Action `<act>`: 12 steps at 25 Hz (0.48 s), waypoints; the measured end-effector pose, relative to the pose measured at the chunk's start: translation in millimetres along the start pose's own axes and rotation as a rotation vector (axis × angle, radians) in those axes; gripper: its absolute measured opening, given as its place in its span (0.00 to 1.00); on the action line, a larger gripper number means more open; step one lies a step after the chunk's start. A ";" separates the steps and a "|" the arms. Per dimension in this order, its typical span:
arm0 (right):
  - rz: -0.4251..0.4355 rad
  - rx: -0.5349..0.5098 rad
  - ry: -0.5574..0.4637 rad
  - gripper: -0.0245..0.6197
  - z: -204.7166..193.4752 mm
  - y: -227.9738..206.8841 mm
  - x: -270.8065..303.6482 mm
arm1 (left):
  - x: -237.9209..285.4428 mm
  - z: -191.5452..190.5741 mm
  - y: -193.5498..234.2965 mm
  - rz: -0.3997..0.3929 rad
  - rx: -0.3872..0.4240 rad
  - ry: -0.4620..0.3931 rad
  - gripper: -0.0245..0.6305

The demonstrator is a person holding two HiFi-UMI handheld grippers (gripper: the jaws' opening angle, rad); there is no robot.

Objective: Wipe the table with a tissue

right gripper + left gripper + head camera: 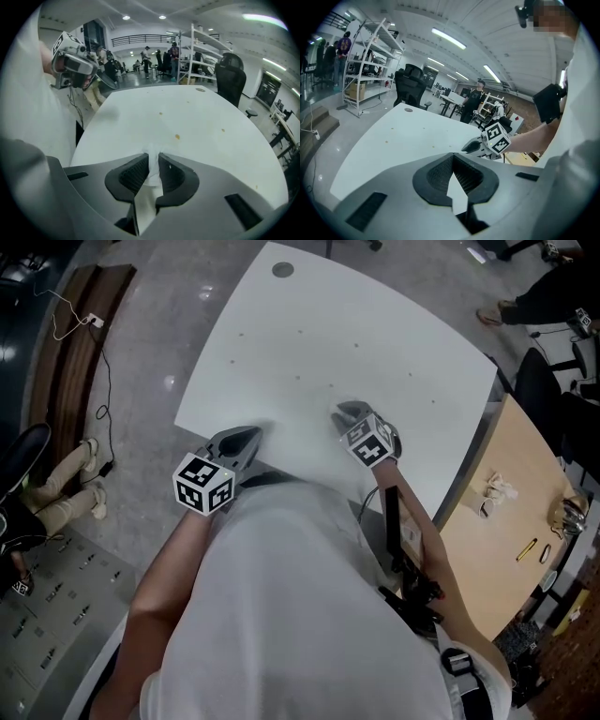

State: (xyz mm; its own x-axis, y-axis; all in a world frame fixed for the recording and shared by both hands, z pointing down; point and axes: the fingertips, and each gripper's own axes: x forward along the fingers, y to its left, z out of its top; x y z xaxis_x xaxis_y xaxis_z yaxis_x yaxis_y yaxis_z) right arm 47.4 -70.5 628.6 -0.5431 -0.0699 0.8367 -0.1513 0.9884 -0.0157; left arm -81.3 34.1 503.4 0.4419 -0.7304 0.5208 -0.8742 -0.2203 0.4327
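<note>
The white table [356,343] carries several small brown spots [177,137]. My right gripper [342,412] points down at the table's near right part and is shut on a white tissue [153,170], which pokes out past the tips [153,154] towards the tabletop [187,117]. My left gripper [253,434] hangs over the near left edge. In its own view its jaws [452,153] meet at the tips with nothing between them, above the tabletop [403,136]. The right gripper's marker cube [497,136] shows there at the right.
A wooden table [506,521] stands at the right with a crumpled tissue [497,487] and small items on it. A black office chair [232,77] stands past the far edge. A seated person's legs [66,488] and a wooden bench [75,343] are on the left.
</note>
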 end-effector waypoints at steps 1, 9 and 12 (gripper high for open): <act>0.024 -0.015 0.000 0.13 0.4 7.2 0.7 | 1.3 1.1 -1.5 -0.001 0.004 0.001 0.05; 0.211 -0.002 -0.012 0.14 -11.4 39.3 -12.8 | 4.8 6.0 -4.4 -0.003 0.024 0.001 0.05; 0.086 0.155 -0.104 0.14 -9.0 11.9 -24.1 | 8.7 7.1 -4.7 -0.016 0.033 0.004 0.05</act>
State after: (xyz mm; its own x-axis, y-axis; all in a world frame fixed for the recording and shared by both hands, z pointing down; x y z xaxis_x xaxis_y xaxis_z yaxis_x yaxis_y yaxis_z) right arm 66.1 -55.9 613.2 -0.6409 -0.0076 0.7676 -0.2215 0.9593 -0.1754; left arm -74.8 24.2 500.7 0.4563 -0.7243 0.5170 -0.8732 -0.2527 0.4167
